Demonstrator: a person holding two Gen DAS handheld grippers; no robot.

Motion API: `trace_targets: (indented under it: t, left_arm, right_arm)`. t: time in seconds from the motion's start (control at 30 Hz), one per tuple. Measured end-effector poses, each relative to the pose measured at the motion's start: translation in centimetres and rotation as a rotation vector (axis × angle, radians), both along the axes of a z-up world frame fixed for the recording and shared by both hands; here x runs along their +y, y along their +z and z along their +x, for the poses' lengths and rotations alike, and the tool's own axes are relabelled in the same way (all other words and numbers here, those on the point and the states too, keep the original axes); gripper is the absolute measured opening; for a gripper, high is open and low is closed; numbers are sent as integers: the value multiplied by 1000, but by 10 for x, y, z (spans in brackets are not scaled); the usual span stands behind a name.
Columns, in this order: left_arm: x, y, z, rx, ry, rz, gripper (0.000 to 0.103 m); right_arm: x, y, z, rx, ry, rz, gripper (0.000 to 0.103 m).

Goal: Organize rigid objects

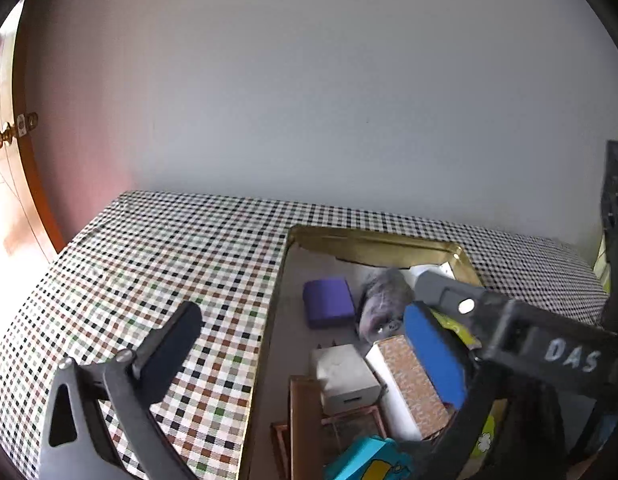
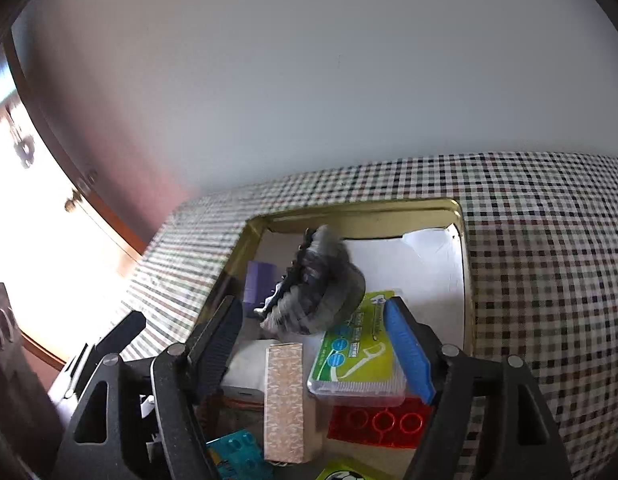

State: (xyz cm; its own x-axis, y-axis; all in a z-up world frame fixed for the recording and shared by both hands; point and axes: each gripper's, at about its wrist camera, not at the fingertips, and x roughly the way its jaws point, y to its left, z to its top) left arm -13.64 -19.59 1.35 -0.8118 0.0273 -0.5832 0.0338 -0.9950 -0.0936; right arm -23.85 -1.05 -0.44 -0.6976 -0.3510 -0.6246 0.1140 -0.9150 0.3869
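**Left-wrist view.** Looked down along the left gripper [image 1: 305, 348], with jaws spread wide and nothing pressed between the dark finger and the blue-padded one. Hung partly over the checked tablecloth [image 1: 169, 260] and partly over the left edge of the gold tin [image 1: 373, 246]. Caught one finger of the right gripper [image 2: 315, 348] entering from the right, above the tin's contents.

**Right-wrist view.** Looked down along the right gripper, with jaws parted and clamped on nothing. Framed, below and between the fingers, a patterned box [image 2: 285, 400] and a green floss-pick packet [image 2: 357, 356]. Placed the packet's right edge close against the blue pad; contact could not be judged. Kept the dark finger clear of both.

**Contents of the tin.**
- Lined with white paper [image 2: 421, 272] at the far right corner.
- Held a purple block [image 1: 329, 302] toward the far left.
- Just right of the block, held a grey fluffy object [image 2: 321, 284], blurred in the right-wrist view and of uncertain kind.
- Nearer the cameras, held a white charger plug [image 1: 347, 376] beside the patterned box.
- Under the packet's near edge, held a red studded brick plate [image 2: 377, 424].
- Also held a teal brick [image 2: 237, 456] and a wooden frame [image 1: 305, 420].

**Background.** Backed by a plain wall, with a brass door knob [image 1: 3, 138] at far left.
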Motion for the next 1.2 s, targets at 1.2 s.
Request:
trace_targets:
  t: [1.2]
  left_arm:
    - [-12,15,83,440,145,-51,103]
  right_arm:
    - [11,19,127,530,-315,168,91]
